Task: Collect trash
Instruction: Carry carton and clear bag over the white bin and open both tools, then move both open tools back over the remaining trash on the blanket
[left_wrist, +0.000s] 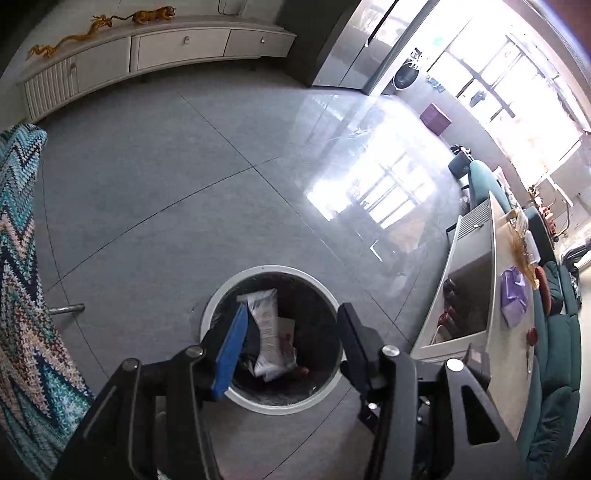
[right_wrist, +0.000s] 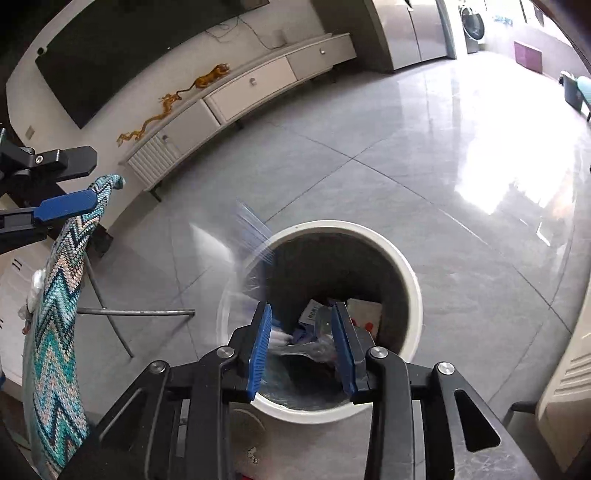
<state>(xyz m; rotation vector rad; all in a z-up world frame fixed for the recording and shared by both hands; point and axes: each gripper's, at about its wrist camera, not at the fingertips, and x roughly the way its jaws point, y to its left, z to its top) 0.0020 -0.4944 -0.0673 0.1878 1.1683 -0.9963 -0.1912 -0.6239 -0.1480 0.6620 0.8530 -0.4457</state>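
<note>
A round trash bin (left_wrist: 334, 382) with a white rim and a dark liner stands on the grey tiled floor. Inside it lie a white wrapper (left_wrist: 266, 325) and other scraps. My left gripper (left_wrist: 292, 308) hovers over the bin, jaws apart with nothing pressed between the pads. In the right wrist view the same bin (right_wrist: 412, 280) sits below my right gripper (right_wrist: 301, 306), which is open too. A blurred sheet of clear plastic (right_wrist: 251, 240) is at the bin's left rim, free of the blue pads. The left gripper (right_wrist: 95, 177) also shows at that view's left edge.
A chair draped with a zigzag knitted blanket (right_wrist: 55, 314) and its metal legs (right_wrist: 136, 313) stand just left of the bin. A low white TV cabinet (left_wrist: 166, 48) lines the far wall. To the right are a low table (left_wrist: 495, 295) with a purple bag and a teal sofa (left_wrist: 557, 350).
</note>
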